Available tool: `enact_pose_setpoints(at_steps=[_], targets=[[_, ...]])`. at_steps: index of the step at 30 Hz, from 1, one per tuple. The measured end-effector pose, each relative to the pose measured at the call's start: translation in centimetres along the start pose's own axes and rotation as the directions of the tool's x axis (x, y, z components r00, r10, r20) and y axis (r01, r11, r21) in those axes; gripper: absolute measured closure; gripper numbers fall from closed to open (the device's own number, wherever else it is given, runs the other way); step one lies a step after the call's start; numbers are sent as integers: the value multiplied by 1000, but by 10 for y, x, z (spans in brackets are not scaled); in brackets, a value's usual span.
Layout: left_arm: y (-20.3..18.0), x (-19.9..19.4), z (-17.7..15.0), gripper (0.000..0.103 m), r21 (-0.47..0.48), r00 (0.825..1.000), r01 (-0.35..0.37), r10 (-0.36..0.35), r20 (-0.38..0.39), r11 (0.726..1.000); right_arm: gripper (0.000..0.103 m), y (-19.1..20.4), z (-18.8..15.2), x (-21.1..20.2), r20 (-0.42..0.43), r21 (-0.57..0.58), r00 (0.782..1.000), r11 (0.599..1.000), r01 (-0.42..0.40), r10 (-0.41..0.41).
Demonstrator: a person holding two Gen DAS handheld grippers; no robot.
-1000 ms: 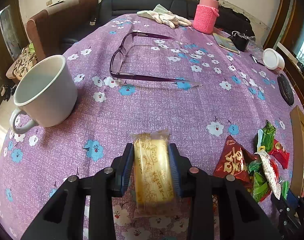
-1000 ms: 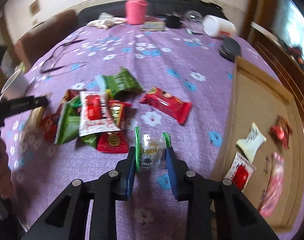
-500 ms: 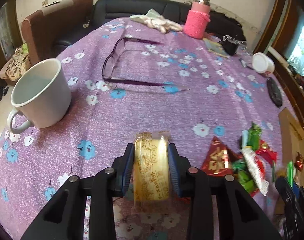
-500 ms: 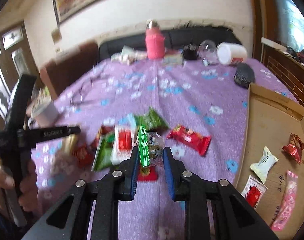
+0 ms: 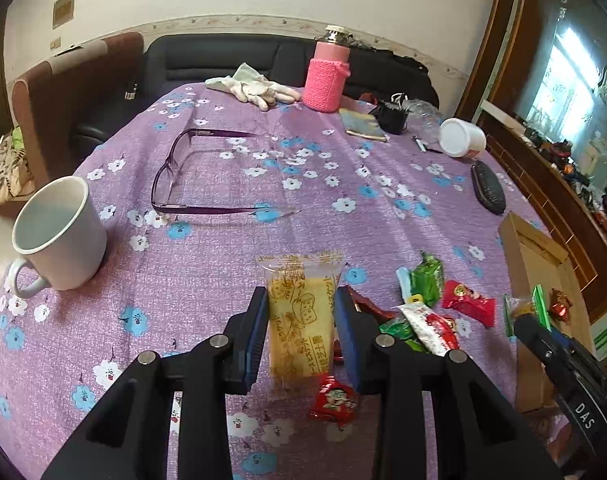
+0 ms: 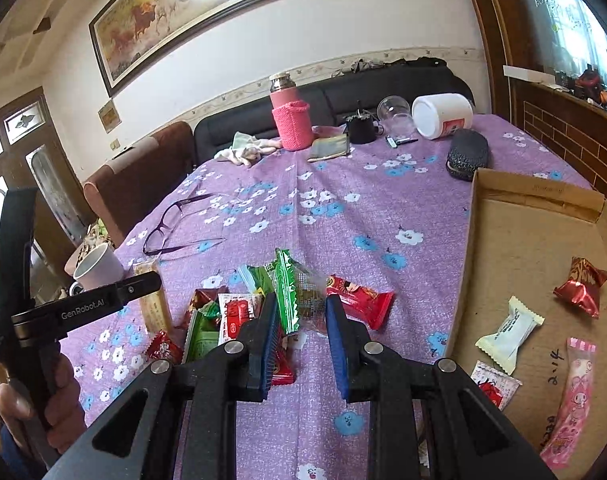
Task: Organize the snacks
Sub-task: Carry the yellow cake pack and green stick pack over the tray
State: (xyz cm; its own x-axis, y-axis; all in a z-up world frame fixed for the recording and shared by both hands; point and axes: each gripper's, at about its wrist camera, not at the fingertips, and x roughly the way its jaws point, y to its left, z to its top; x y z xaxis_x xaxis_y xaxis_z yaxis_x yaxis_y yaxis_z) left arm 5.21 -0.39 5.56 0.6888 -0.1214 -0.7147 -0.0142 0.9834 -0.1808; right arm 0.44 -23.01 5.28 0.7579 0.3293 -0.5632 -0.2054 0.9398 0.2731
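While each tool grips one wrapped snack clear of the desk [image 5: 207, 240], the step in hand looks like carrying both to the cardboard tray [image 6: 535, 216] on the right. The left tool [image 5: 301, 320] is clamped on a yellow cake packet [image 5: 299, 312]; the right tool [image 6: 299, 320] pinches a green-and-clear packet [image 6: 295, 292] by its crinkled end. Loose snacks [image 6: 231, 312] lie heaped just beneath them, several more already in the tray. A good delivery probably means holding both grips firm, crossing the tray's raised wall with room to spare, and letting go low over bare cardboard.
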Motion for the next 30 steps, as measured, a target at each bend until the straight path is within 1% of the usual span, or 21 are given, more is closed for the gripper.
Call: enact_pose_setpoints(at_steps=[7,14,23,30], targets=[[-3,-8,-1,71,6,999,22,-23,29,1000,78,0,0,-2,10,-1,1000,1000,3,-3],[-12,-19,-3,71,44,996,34,-38,79,998,78,1,1,-7,35,-12,999,1000,27,-26],[-32,-35,-9,71,127,987,12,-33,158,992,78,-2,2,-8,43,-6,998,999,38,-38],[-42,-41,-13,71,170,981,7,-40,190,985,78,-3,2,-9,52,-3,998,999,43,-43]])
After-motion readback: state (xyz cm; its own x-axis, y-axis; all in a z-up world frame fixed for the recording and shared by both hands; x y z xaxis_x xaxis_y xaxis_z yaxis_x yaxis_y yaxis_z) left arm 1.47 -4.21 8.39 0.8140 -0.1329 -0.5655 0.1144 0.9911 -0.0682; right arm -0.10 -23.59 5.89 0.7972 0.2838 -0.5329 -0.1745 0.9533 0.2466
